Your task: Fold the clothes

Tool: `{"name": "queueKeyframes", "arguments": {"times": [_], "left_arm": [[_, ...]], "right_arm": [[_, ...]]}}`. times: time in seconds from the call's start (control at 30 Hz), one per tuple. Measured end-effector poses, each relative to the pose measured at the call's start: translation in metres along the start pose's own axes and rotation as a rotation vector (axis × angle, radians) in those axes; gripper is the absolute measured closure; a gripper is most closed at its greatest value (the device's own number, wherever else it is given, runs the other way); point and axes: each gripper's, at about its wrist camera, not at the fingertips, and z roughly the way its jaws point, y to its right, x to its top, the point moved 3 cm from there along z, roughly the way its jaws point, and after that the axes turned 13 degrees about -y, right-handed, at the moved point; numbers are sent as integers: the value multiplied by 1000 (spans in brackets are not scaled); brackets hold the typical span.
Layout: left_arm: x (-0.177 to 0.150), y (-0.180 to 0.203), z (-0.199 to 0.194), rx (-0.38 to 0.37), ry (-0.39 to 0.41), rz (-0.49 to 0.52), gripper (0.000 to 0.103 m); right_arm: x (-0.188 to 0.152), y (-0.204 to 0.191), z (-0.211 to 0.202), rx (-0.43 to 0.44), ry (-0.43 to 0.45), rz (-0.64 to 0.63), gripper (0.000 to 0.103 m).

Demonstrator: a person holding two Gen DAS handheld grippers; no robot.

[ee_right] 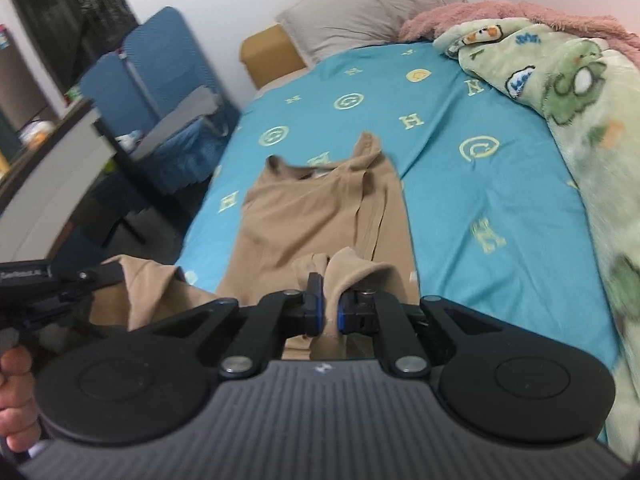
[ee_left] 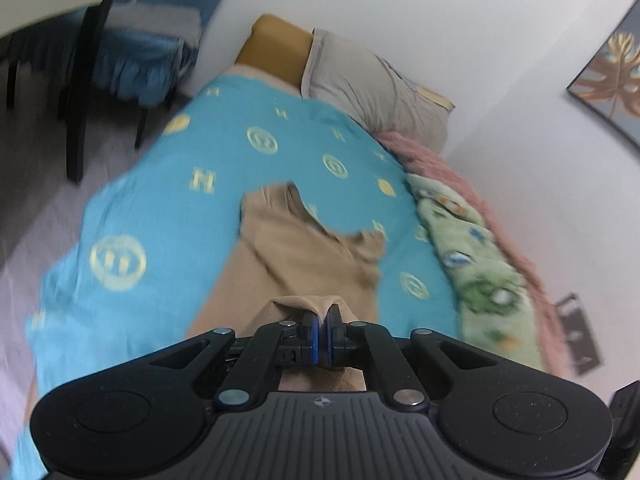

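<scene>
Smooth tan garment point(ee_right: 320, 216) pinched in both jaws, turquoise sheet point(ee_right: 460, 184)

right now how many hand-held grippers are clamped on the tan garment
2. The left hand-held gripper pinches the tan garment at its near left edge; the right hand-held gripper pinches its near right edge.

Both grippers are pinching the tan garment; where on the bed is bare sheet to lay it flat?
Bare turquoise patterned sheet lies between the tan garment and the green cartoon fleece blanket, and beyond the garment toward the grey pillow. The wall side is crowded by blankets. Left gripper and right gripper both hold fabric.
</scene>
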Motion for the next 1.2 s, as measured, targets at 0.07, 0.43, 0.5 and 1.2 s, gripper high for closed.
{"name": "queueKeyframes", "arguments": {"times": [0.07, 0.43, 0.5, 1.2], "left_arm": [[16, -2, 27, 47, 28, 49, 99], [13, -41, 152, 266, 61, 300, 96], [4, -47, 158, 263, 70, 316, 96], [-58, 10, 62, 237, 138, 404, 2]], "right_arm": [[16, 6, 27, -25, 3, -10, 93], [21, 35, 148, -192, 9, -152, 91], [16, 35, 153, -208, 17, -157, 91], [-21, -8, 40, -141, 197, -126, 14]]}}
